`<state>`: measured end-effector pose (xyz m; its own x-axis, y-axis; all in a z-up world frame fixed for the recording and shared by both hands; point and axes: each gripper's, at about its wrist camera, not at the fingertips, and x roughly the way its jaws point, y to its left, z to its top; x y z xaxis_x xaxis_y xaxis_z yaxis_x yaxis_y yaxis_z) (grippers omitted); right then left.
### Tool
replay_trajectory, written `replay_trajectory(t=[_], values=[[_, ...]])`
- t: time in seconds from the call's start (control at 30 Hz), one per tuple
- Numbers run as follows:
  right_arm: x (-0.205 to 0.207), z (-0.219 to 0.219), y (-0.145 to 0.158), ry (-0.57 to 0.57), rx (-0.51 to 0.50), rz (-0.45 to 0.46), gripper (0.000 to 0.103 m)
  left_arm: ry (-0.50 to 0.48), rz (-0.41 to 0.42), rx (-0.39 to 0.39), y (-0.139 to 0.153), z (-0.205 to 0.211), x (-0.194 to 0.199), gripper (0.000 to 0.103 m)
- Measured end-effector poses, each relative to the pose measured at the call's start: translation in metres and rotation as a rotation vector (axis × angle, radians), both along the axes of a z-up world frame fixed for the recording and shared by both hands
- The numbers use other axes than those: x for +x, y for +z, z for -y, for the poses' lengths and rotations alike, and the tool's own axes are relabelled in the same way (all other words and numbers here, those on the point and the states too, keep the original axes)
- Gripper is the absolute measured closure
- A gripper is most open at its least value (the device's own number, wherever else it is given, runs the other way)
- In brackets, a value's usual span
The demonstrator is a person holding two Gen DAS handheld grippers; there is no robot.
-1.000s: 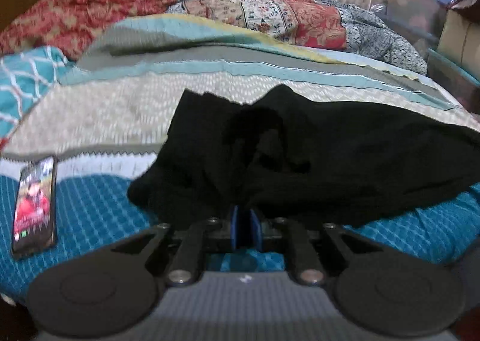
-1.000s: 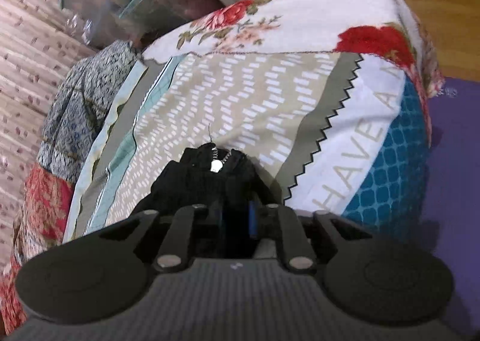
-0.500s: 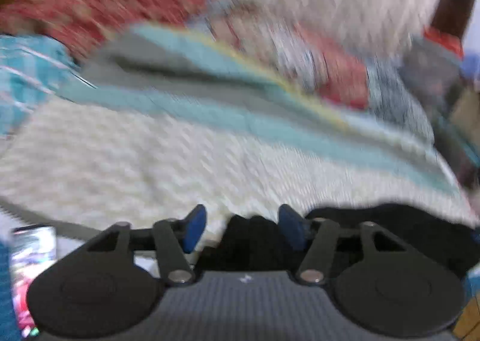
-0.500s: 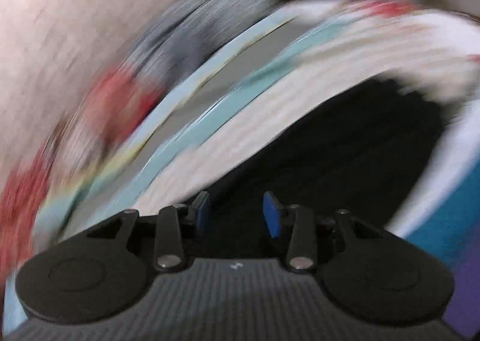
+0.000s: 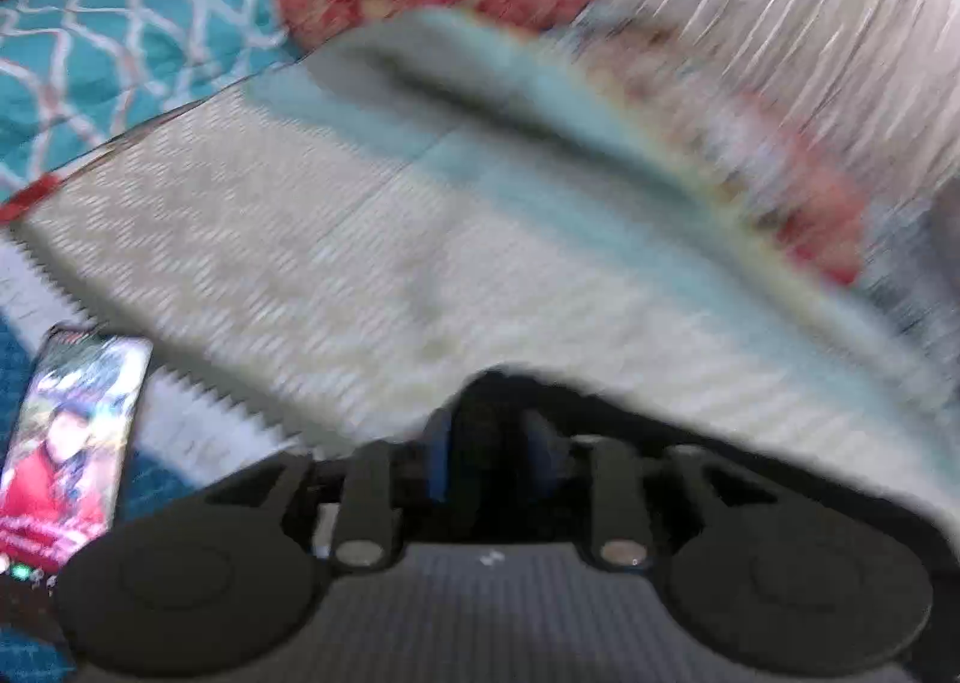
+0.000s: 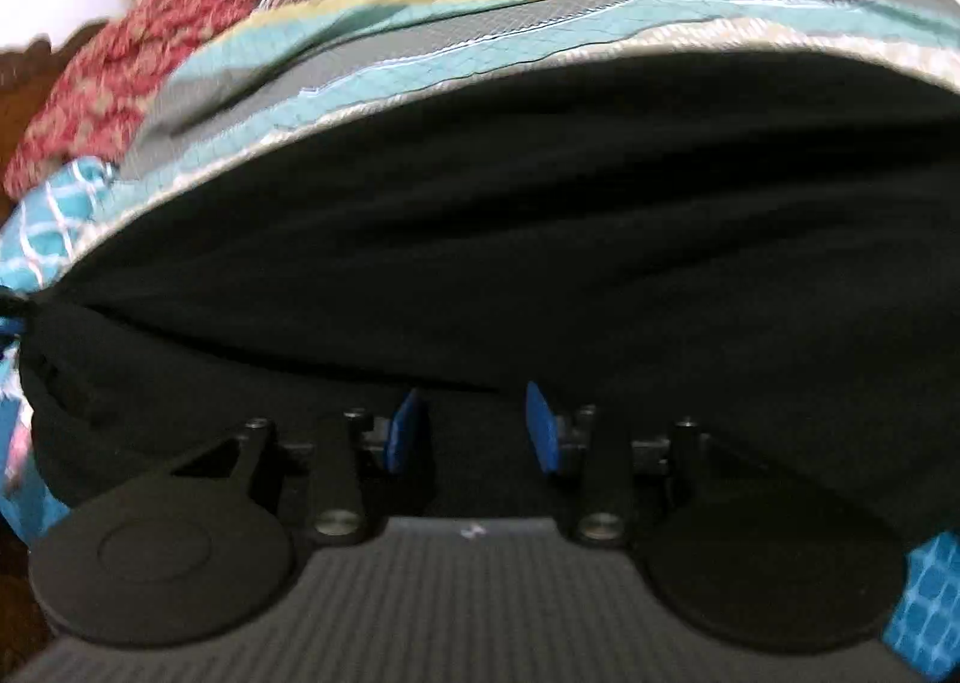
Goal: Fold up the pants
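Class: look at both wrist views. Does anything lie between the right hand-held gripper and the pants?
Nothing visible does. The right hand-held gripper sits directly over the black pants with open jaws. The phone lies off to the side.

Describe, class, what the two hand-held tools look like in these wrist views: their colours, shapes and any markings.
Both look alike. The left tool and the right tool each have two blue finger pads on black linkage arms with silver pivot bolts. Either side sits a round black disc, and between them a ribbed dark grey body with a small white mark at its front edge. No cables, sleeves or hands show.
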<state>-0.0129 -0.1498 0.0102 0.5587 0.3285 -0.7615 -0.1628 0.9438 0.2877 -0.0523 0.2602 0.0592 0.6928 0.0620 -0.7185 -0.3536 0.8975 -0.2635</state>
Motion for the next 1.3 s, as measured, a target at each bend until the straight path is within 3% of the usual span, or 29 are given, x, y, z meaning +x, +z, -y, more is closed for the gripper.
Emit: replay_trajectory(t=[0.07,0.13,0.23,0.33,0.4,0.5,0.57,0.6,0.63,0.67,0.7,0.77,0.9,0.97,1.07,1.1,1.17,1.2,1.3], values=[[0.005,-0.002,0.002,0.007,-0.003,-0.013,0.052,0.017,0.006,-0.022,-0.001,-0.002,-0.004,0.05],[0.007,-0.005,0.01,0.016,-0.02,-0.008,0.052,0.044,0.035,-0.107,0.011,-0.013,-0.014,0.038],[-0.009,-0.012,0.021,0.069,0.02,0.06,0.052,0.094,0.092,-0.19,0.028,-0.028,-0.038,0.037],[-0.023,-0.042,0.035,0.219,0.028,0.156,0.053,0.094,0.075,-0.289,0.032,-0.038,-0.051,0.037],[-0.027,-0.062,0.04,0.309,0.053,0.186,0.053,0.079,0.041,-0.306,0.03,-0.032,-0.055,0.037],[-0.025,-0.097,0.037,0.424,0.112,0.162,0.053,0.019,-0.022,-0.275,0.019,-0.015,-0.046,0.047],[-0.021,-0.12,0.034,0.499,0.119,0.146,0.052,-0.016,-0.057,-0.253,0.011,-0.003,-0.043,0.08],[-0.021,-0.132,0.031,0.538,0.102,0.138,0.052,-0.024,-0.069,-0.243,0.008,0.001,-0.042,0.084],[-0.023,-0.141,0.025,0.573,0.059,0.128,0.056,-0.021,-0.073,-0.243,0.008,0.002,-0.044,0.088],[-0.023,-0.15,0.017,0.596,0.005,0.114,0.069,-0.013,-0.061,-0.258,0.011,0.0,-0.046,0.09],[-0.021,-0.153,0.012,0.599,-0.042,0.097,0.092,-0.007,-0.046,-0.278,0.017,-0.003,-0.05,0.091],[-0.017,-0.153,0.01,0.564,-0.025,0.063,0.093,0.011,-0.012,-0.3,0.03,-0.008,-0.061,0.092],[-0.035,-0.139,0.036,0.607,0.063,0.104,0.093,0.021,0.016,-0.27,0.047,-0.013,-0.084,0.092],[-0.045,-0.135,0.031,0.629,0.068,0.081,0.092,0.026,-0.029,-0.25,0.034,-0.012,-0.087,0.092],[-0.041,-0.145,-0.007,0.618,0.027,-0.016,0.085,0.052,-0.122,-0.245,0.006,-0.008,-0.083,0.089],[-0.04,-0.145,-0.012,0.603,0.044,0.002,0.085,0.063,-0.142,-0.244,0.0,-0.007,-0.084,0.088],[-0.038,-0.145,-0.006,0.6,0.068,-0.006,0.076,0.072,-0.128,-0.244,0.004,-0.005,-0.091,0.087],[-0.038,-0.143,0.0,0.613,0.085,-0.006,0.066,0.075,-0.104,-0.234,0.013,-0.006,-0.095,0.087],[-0.042,-0.119,0.029,0.584,0.143,0.096,0.062,0.116,0.009,-0.217,0.041,-0.011,-0.109,0.088]])
